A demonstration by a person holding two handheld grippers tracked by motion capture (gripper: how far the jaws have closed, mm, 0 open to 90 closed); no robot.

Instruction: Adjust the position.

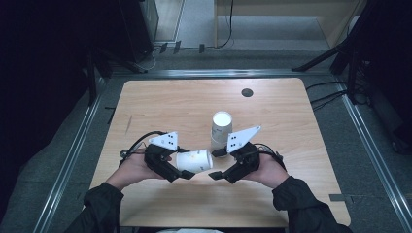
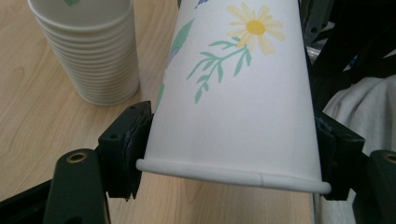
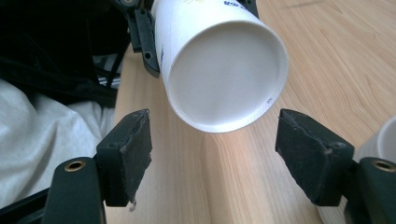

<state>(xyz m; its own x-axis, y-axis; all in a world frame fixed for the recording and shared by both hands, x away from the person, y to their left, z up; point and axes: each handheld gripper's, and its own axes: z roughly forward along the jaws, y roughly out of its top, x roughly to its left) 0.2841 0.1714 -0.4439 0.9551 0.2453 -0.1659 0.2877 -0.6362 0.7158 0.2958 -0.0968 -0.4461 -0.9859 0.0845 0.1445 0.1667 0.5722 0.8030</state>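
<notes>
Paper cup clamped sideways near its rim by left gripper, base aimed at three o'clock toward right gripper, jaws spread and empty, likely for handover; cup stack at twelve.

On the table, a stack of cups stands upright near the middle. Just nearer and to its left, a single cup lies sideways between the left gripper on its left and the right gripper on its right
</notes>
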